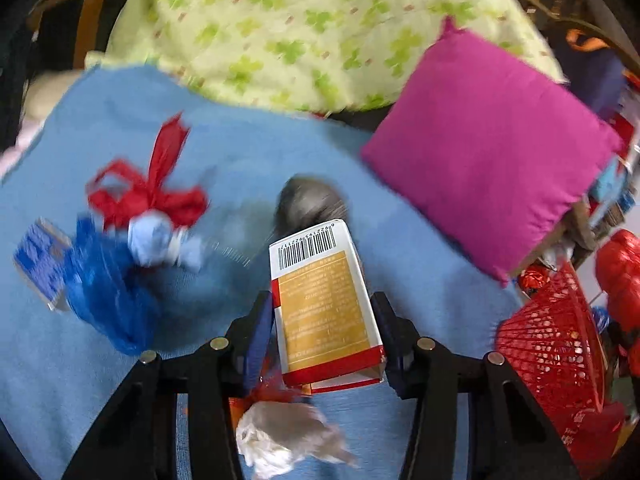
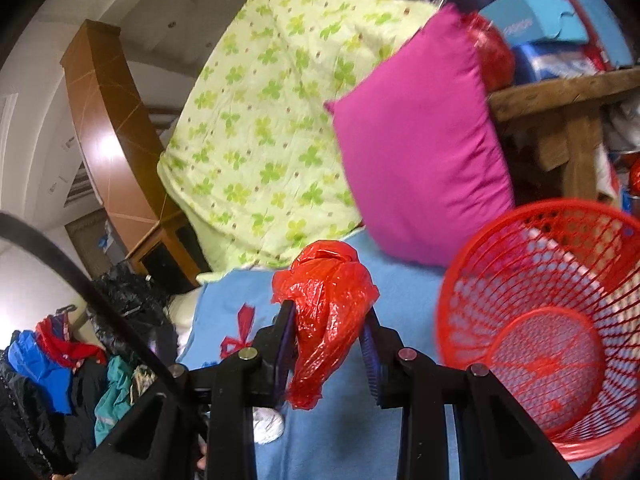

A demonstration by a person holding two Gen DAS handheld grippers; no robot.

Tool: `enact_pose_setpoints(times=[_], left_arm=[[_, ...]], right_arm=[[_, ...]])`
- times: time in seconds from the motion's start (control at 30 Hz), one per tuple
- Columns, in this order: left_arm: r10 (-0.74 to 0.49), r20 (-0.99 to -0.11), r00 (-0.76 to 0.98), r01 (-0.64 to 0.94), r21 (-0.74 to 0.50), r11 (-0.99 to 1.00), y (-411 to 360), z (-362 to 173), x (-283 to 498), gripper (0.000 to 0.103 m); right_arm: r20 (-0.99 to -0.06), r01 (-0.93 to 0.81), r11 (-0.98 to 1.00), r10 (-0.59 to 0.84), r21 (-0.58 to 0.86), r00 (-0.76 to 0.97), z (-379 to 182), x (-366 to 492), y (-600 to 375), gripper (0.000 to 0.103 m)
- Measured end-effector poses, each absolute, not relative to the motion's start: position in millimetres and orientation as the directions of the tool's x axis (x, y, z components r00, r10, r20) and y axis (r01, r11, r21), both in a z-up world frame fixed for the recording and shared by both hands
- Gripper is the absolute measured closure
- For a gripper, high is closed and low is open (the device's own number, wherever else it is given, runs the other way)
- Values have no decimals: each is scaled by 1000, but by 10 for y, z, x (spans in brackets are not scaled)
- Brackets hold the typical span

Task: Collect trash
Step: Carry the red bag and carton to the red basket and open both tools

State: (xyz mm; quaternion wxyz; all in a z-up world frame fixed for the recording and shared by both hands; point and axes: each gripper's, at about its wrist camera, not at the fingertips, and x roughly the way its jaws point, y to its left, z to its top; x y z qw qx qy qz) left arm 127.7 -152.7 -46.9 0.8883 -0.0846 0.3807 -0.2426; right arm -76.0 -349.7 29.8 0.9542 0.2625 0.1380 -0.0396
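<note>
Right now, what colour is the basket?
Red mesh basket, seen best from the right wrist.

— What sits between the left gripper [image 1: 324,320] fingers?

— A white, gold and red carton [image 1: 324,300], barcode end pointing away, both pads against its sides.

— And around it?

— A blue blanket [image 1: 248,152] underneath. Left of centre, a red ribbon-like bag [image 1: 148,188] beside a blue plastic bag [image 1: 108,292]. A crumpled white tissue [image 1: 276,436] at the bottom centre. A magenta cushion [image 1: 492,156] upper right, a red mesh basket [image 1: 552,344] at the right edge.
</note>
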Motion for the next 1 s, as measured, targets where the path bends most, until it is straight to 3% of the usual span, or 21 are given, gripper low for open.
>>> enact_pose_setpoints(times=[0.27,0.43,0.73,1.0], left_arm=[[-620,-505,600,567,-278,775,-1934,185,584,52],[-723,-484,493,681,-301,667,-2477,439,316,51],[-755,-519,401,785,-230,575,-3481,617,-85,50],[-690,-643,334,811,-177,558,-3990,326,-47,46]], right_arm=[[-235,238,822,-131,518,963,393,-1266,-3993,70],[-237,329,743,-231,583,944,340,-1651,-4453,70],[-306,397,643,-255,655,917,189,-1877,-4916,67],[-333,371,601,-179,708,926,61,-1822,-5096,67]])
